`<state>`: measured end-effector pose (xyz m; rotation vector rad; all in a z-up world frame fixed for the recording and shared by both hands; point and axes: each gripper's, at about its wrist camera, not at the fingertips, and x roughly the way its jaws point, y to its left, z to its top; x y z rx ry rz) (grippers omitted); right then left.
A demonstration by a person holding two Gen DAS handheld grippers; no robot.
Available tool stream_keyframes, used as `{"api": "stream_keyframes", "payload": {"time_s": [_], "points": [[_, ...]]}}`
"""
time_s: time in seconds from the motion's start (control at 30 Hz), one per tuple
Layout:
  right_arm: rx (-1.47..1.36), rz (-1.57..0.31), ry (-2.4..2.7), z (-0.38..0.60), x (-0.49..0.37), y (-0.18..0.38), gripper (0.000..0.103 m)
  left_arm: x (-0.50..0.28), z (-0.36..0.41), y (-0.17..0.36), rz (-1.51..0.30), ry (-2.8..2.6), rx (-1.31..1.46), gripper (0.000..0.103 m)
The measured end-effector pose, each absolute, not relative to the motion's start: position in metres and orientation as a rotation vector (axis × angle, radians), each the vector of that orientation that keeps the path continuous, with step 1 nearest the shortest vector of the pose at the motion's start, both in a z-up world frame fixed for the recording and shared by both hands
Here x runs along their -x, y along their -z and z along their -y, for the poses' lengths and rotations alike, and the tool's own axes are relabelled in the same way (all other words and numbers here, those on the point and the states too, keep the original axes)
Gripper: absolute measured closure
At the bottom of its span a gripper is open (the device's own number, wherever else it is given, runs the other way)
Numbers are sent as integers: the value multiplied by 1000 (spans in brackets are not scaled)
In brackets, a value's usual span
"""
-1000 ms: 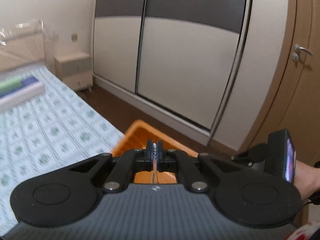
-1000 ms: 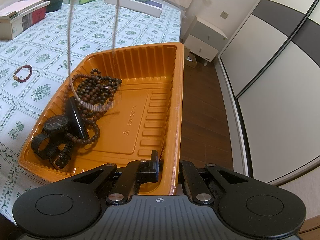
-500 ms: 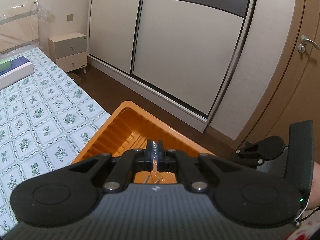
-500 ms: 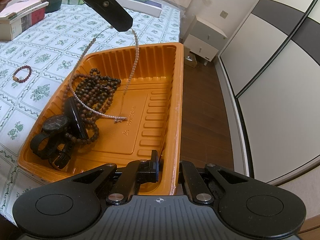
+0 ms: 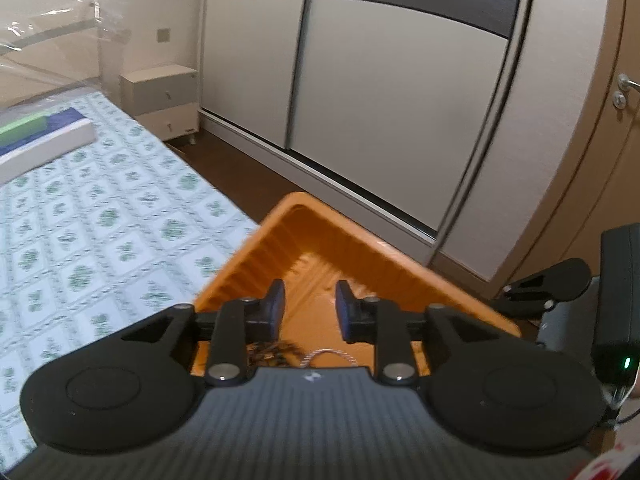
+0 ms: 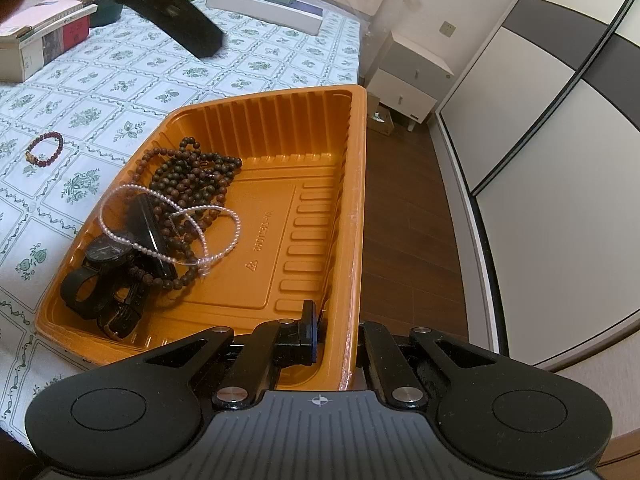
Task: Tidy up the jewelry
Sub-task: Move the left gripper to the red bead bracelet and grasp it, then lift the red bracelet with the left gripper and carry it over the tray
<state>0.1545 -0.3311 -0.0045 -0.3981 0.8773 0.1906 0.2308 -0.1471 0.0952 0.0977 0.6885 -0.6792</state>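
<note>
Lying loose on the cloth left of the orange tray [image 6: 352,216], the red bracelet [image 6: 44,148] sits nearer the empty, opening left gripper [image 5: 310,308]; right gripper [image 6: 336,336] clamps the tray's rim

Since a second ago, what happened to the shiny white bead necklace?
The left claw is opening and has let go of the pearl necklace, which dropped onto the dark beads in the orange tray. The right claw stayed clamped on the tray's rim.

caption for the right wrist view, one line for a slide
Right gripper clamps the orange plastic tray's rim; pale pearl necklace lies inside.
</note>
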Motion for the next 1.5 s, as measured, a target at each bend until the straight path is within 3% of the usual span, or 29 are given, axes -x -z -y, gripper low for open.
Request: {"api": "stream_keyframes", "payload": {"time_s": [0.37,0.67,0.97,1.5], "points": [[398,-879,-190,331,-155,4,99,-224,10,-74,-689,398,-16,69],[403,-882,-188,331,-156,3,99,-201,-77,-19,-739,170,28,66],[411,-884,-185,330,-156,4,99,-189,-73,32,-802,159,82,66],[409,-886,-184,330,-156,4,99,-201,-47,58,-834,153,78,66]]}}
